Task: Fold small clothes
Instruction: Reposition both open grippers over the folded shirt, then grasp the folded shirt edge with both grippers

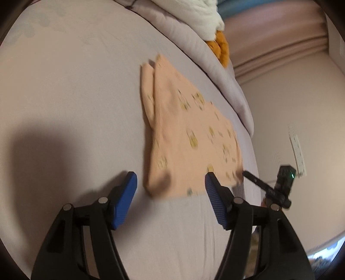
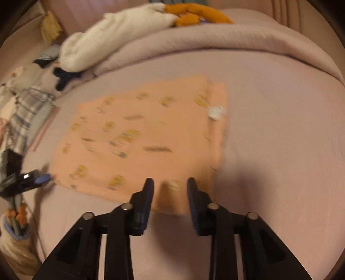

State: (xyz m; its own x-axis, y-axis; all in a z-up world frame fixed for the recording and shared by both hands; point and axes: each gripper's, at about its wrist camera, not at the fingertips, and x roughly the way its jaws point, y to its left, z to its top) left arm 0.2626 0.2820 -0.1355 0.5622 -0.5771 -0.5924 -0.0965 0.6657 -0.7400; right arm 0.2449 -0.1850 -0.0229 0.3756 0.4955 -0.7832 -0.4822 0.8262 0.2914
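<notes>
A peach garment (image 1: 194,133) with small yellow prints lies flat and partly folded on the pale bed sheet (image 1: 75,97). My left gripper (image 1: 170,183) is open, its blue pads (image 1: 126,193) wide apart either side of the garment's near corner, not pressing it. In the right wrist view the same garment (image 2: 140,133) spreads ahead, a white tag (image 2: 215,112) on its right side. My right gripper (image 2: 170,187) is open, narrower, with the near edge of the cloth lying between its fingers. Each gripper shows at the other's view edge: right gripper (image 1: 267,189), left gripper (image 2: 43,178).
A rolled pale duvet (image 2: 237,41) borders the far side of the bed, with a white blanket (image 2: 120,30) and an orange soft item (image 2: 200,15) on it. A pile of clothes, one plaid (image 2: 28,112), lies at the left. A white power strip (image 1: 298,153) lies on the floor.
</notes>
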